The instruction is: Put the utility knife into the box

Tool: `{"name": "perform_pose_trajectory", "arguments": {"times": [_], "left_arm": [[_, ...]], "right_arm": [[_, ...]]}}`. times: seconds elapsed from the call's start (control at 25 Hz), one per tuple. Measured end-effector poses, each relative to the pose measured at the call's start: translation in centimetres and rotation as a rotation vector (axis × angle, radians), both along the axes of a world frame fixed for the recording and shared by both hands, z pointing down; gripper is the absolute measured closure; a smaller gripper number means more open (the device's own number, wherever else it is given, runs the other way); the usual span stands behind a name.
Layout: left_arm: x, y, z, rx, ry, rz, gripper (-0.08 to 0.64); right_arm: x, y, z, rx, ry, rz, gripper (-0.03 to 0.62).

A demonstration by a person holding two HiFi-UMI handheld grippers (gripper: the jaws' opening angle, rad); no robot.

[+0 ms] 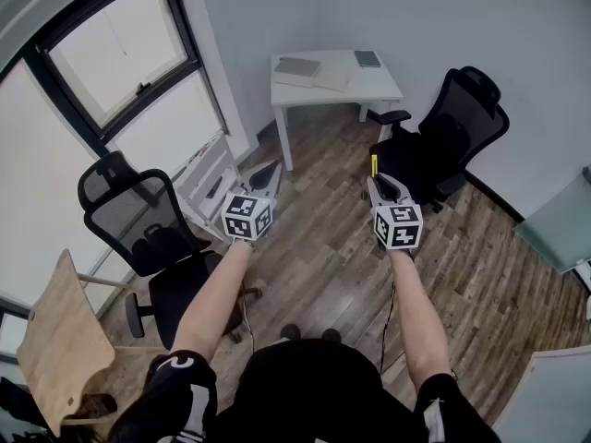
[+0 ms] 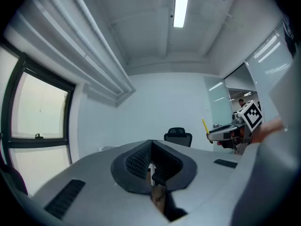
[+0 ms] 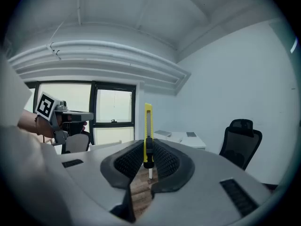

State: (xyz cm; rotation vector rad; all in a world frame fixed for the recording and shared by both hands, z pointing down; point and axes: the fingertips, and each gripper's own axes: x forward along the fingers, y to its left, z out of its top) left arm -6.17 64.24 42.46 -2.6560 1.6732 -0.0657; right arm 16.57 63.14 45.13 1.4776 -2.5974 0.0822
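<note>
Wooden boards cover the floor [image 1: 323, 247] of a small office where a person stands holding both claws out in the air. At far left a pale wooden chair [image 1: 60, 340] sits by the window [image 1: 111, 53], with a black mesh office chair [image 1: 138, 220] just beside it.

The left gripper [image 2: 150, 147] points level. Its own view shows the ribbed pads pressed together with nothing caught between them, so it is closed and empty.

Past it, against the far wall, stands a white desk [image 1: 379, 89]. A flat grey thing [image 1: 297, 65] lies at the desk's left edge and a small dark one [image 1: 367, 58] near its far right corner.

The right gripper [image 3: 148, 145] is clamped on the utility knife [image 3: 148, 121]. The yellow handle stands upright between the pads, rising well above them, and a short pale tip shows below. The knife is therefore off every surface, held in mid-air above the floor, in front of a second black office chair [image 1: 457, 127].

I judge the pick-up done and the carry in hand. No view shows anything I can call a box, so the next move calls for finding it. The right claw must then bring the knife over the opening and let go. The free left claw may be needed to steady the box.
</note>
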Motion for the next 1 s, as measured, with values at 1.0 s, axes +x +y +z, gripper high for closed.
{"name": "perform_pose_trajectory", "arguments": {"times": [1.0], "left_arm": [[3.8,-1.9,2.2,-0.056,-0.001,-0.056,0.534]], "right_arm": [[4.8,-3.3,3.4,-0.044,-0.014,-0.052,0.518]]}}
